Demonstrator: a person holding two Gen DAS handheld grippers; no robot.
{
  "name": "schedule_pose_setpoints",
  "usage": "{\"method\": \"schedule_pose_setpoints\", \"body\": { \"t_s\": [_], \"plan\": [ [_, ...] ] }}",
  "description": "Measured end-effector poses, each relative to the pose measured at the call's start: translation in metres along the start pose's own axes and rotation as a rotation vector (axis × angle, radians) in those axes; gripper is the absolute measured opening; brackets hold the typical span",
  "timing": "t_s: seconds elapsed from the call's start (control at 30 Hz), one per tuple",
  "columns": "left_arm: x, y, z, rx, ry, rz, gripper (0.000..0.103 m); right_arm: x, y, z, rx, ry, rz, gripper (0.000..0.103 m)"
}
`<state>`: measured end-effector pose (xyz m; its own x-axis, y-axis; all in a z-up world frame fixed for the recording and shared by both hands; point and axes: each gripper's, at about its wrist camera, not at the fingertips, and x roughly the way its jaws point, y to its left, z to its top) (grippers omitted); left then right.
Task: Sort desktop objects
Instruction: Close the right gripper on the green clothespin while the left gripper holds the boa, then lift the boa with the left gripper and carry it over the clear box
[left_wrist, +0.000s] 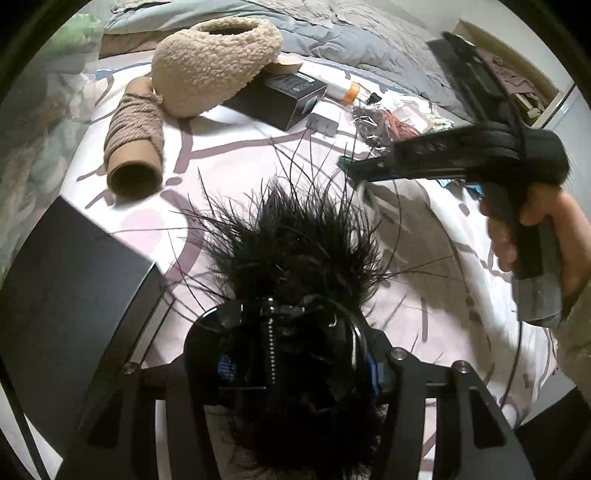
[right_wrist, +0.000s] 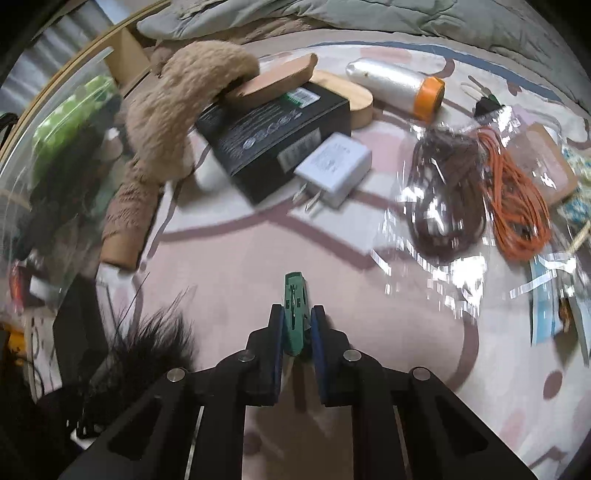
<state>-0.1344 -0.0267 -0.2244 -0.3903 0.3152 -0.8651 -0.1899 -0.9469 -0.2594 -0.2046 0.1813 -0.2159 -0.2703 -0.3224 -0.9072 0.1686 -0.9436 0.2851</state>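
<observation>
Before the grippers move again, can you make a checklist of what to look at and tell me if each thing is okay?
1. Green clip held between the right gripper pads: ok.
2. Black feathery thing caught in the left gripper: ok, it sits between the fingers, though how firmly cannot tell.
3. The two grippers apart from each other: ok, there is a gap.
4. White charger out of the way: ok, it lies farther off, against the black box.
5. Where the clip should go: cannot tell.
</observation>
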Motion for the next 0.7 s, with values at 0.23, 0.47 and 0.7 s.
{"method": "schedule_pose_setpoints", "body": {
  "t_s": [0.23, 0.47, 0.7],
  "plan": [
    [-0.006, 0.001, -0.003, -0.01, -0.012, -0.011, 0.053, -0.029, -0.006, -0.035, 0.013, -0.003, 0.036, 0.015],
    [-0.02, -0.003, -0.002, -0.009, -0.026, -0.006, 0.053, -0.056, 0.002, -0.035, 0.058, -0.053, 0.066, 0.015],
    [-0.04, -0.006, 0.001, 0.004, -0.062, -0.009, 0.053, -0.093, 0.022, -0.027, 0.052, -0.143, 0.122, 0.015]
  ]
}}
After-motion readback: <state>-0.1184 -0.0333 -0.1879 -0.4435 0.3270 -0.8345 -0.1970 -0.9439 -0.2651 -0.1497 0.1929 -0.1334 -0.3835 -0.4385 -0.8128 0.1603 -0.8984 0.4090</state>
